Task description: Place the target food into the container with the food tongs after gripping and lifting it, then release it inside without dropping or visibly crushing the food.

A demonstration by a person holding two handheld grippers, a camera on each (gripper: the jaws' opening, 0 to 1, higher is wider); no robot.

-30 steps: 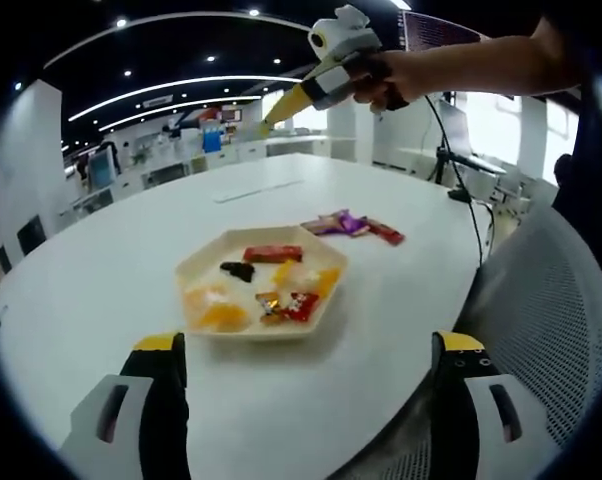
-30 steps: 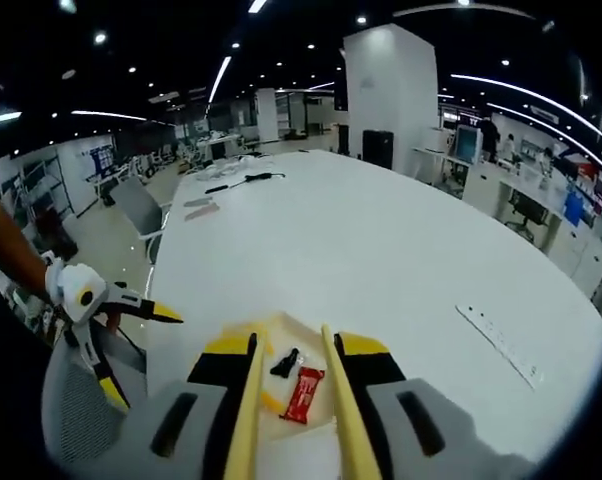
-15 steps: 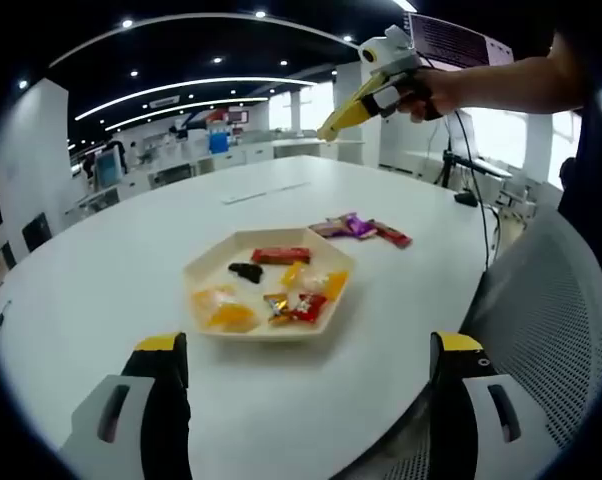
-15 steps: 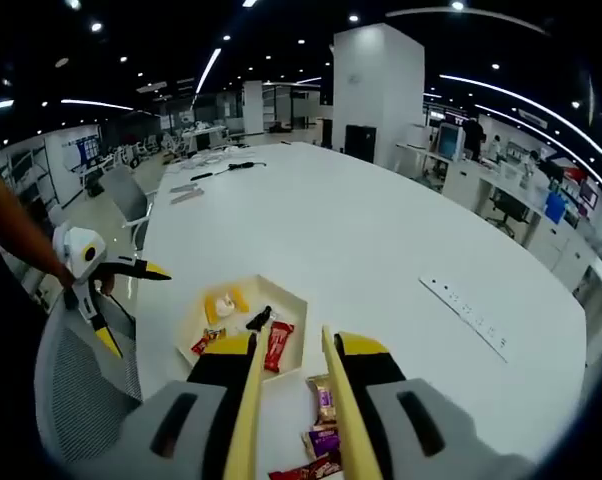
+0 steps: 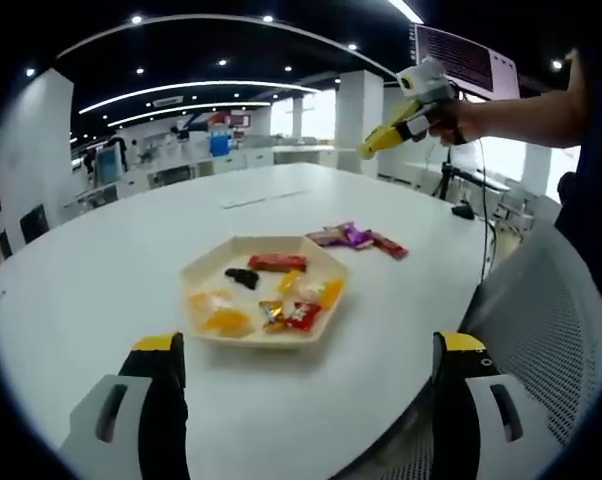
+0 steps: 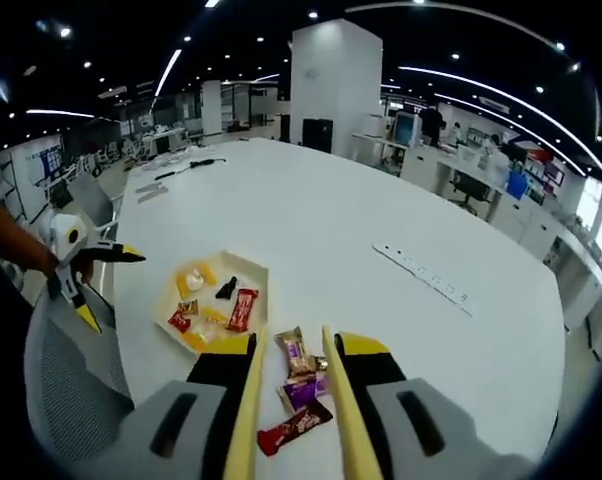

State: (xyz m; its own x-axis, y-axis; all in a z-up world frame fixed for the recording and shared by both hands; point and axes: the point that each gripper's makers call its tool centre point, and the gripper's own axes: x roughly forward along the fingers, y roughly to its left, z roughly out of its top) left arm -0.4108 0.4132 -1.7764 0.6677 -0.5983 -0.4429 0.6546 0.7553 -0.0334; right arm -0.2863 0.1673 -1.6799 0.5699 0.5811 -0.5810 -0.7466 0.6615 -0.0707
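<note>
Open-plan office seen across a big white meeting table.

A broad white table stretches ahead of the jaws, with a power strip lying on it to the right. Beyond it stand rows of desks with monitors, a thick white pillar and a dark ceiling with long light strips. A mesh office chair sits right of the jaws.

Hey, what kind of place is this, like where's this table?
Most likely a large open-plan office or lab. A big white meeting table carries a power strip, rows of desks with monitors stand behind it, and a mesh office chair sits at its edge.
</note>
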